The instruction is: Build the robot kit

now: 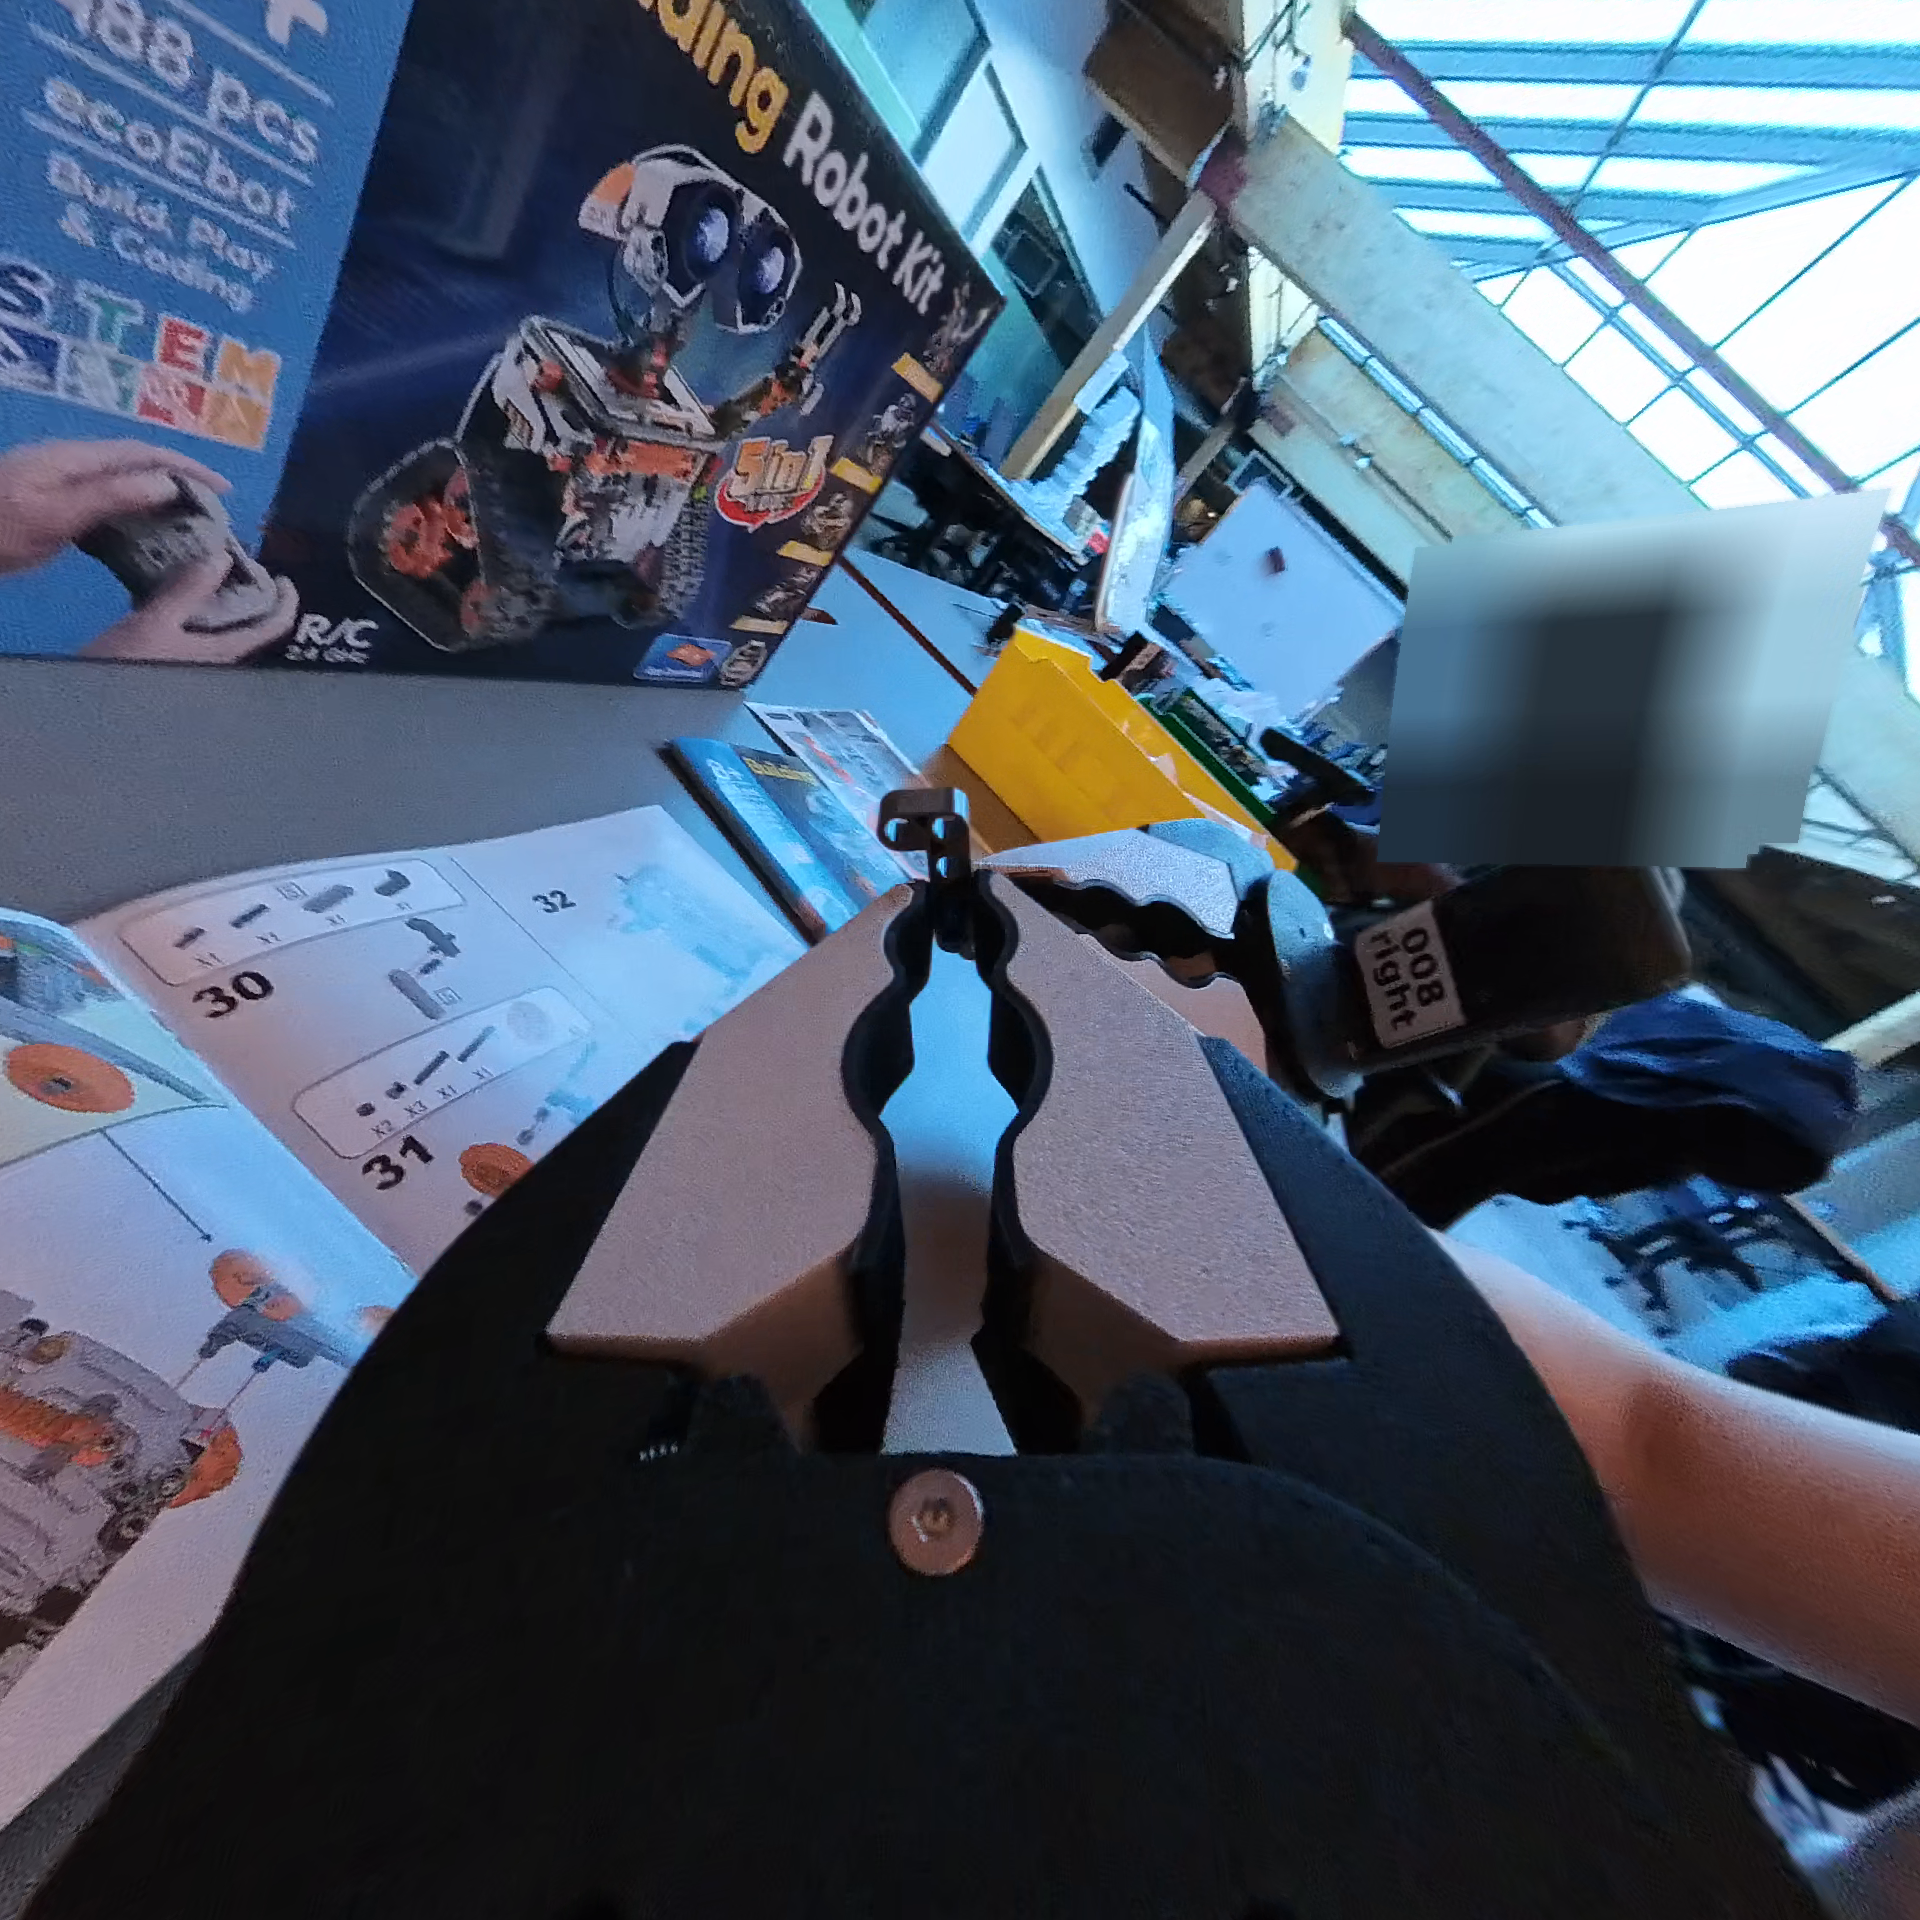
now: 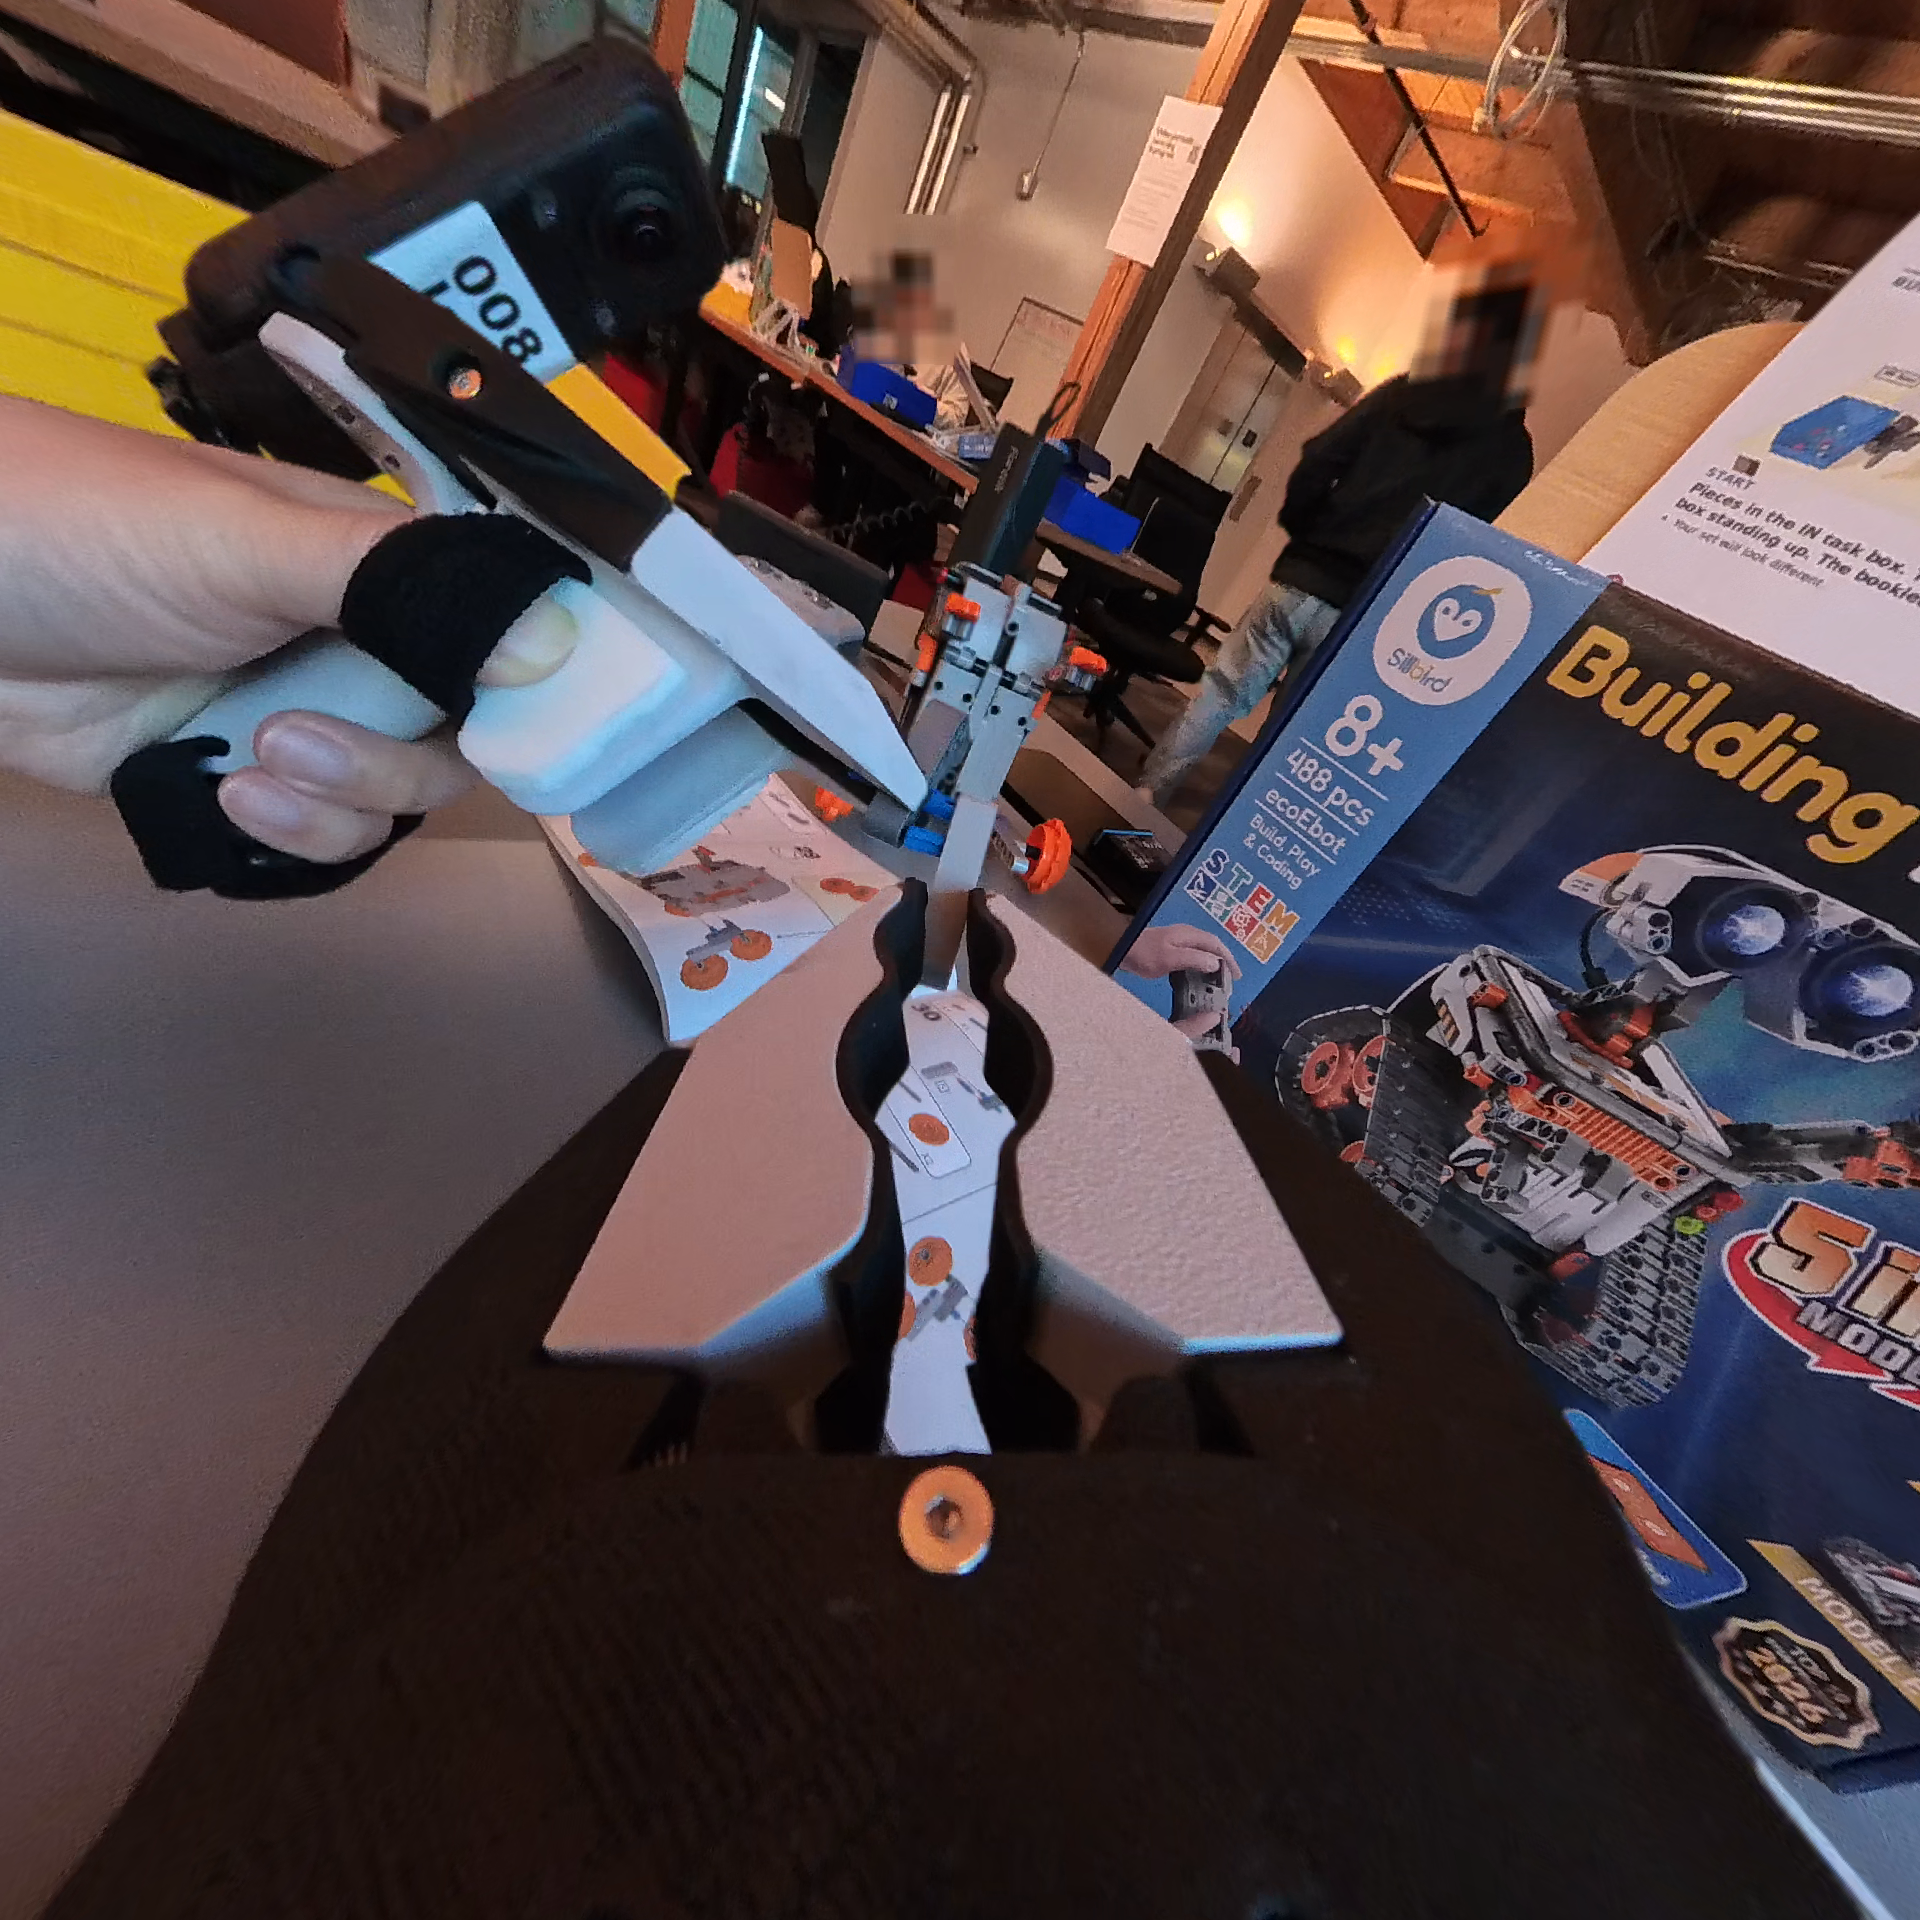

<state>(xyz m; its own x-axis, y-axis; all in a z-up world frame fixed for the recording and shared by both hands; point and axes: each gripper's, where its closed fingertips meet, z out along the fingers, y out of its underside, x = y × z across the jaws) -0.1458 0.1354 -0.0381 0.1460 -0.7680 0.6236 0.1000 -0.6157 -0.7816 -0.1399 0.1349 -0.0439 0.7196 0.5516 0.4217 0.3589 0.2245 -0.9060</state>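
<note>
Our left gripper pinches a small dark brick piece. Our right gripper holds the grey toy model over the open booklet.

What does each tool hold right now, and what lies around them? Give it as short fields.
left tool: shut on small dark grey connector piece
right tool: shut on grey beam of partly built model
beneath: open instruction booklet on grey table
behind: upright kit box
farther off: yellow bin
</note>
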